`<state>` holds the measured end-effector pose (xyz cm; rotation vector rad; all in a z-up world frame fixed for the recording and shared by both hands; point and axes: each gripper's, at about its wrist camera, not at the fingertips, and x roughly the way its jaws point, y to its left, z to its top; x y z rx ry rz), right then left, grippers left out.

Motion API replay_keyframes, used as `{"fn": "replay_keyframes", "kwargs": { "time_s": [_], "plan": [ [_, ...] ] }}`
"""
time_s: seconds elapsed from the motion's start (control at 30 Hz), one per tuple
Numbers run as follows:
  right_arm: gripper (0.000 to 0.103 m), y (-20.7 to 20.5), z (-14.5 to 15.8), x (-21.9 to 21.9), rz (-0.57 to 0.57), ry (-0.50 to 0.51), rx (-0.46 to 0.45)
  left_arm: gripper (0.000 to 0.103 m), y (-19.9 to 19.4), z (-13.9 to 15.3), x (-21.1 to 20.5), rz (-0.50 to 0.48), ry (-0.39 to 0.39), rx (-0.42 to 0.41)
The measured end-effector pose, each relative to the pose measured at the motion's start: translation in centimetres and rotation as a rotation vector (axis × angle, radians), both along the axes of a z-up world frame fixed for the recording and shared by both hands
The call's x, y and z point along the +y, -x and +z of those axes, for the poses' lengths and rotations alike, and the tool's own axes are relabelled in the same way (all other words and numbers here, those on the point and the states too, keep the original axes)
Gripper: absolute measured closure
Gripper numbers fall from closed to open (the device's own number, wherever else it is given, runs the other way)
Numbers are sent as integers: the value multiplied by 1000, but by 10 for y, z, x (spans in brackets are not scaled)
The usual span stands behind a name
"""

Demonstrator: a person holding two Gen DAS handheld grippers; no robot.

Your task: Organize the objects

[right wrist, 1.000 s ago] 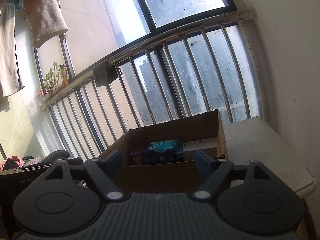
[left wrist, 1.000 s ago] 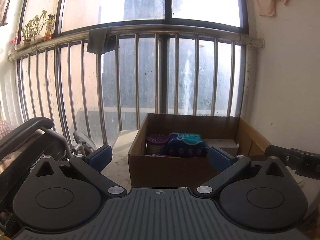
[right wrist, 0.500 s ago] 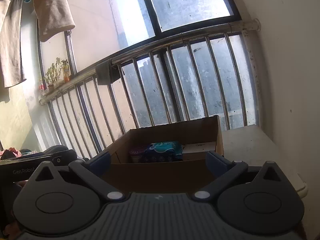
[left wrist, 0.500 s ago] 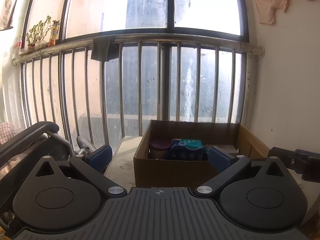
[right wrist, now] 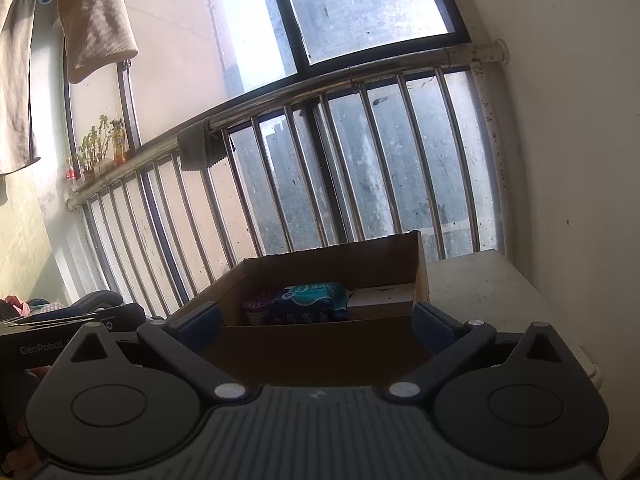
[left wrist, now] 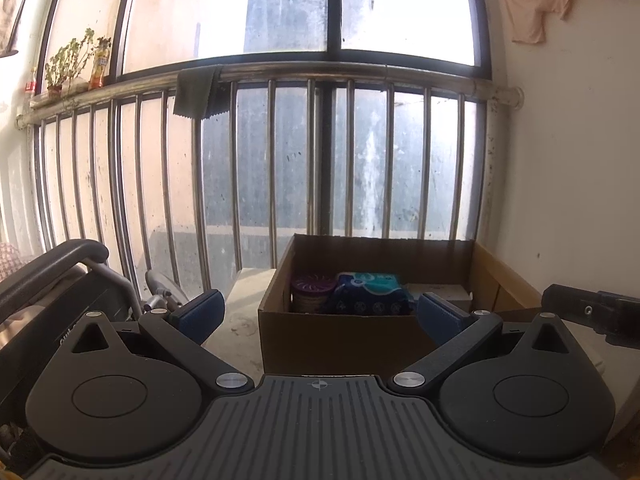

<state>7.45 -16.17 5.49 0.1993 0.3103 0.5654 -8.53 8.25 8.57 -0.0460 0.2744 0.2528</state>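
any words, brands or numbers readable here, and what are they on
"GenRobot": white print on the black device casing at the left edge of the right wrist view.
Small dark print on the pale cardboard carton inside the brown cardboard box: too small to read.
Markings on the blue-and-teal soft pack: blurred, unreadable.

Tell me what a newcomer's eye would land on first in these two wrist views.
First, the open cardboard box on the pale table before the window railing, holding a purple-lidded tub, a blue packet and a small white box. Next, the left gripper and the right gripper, both wide open and empty, framing the box. A dark cloth hangs over the rail.
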Motion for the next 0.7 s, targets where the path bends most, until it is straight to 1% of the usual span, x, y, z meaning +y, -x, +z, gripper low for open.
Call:
{"fn": "replay_keyframes", "kwargs": {
  "time_s": [0.13,0.27,0.37,0.7],
  "plan": [
    [0,-2,1,3,8,7,-8,0,-4,-3,1,33,-24,9],
    [0,-5,-2,4,16,4,5,0,-6,-6,-2,28,-49,15],
    [0,-6,-2,5,14,18,1,0,-6,-4,0,24,-37,7],
    [0,-7,-2,6,16,20,3,0,-6,-4,2,9,-16,0]
  ]
}}
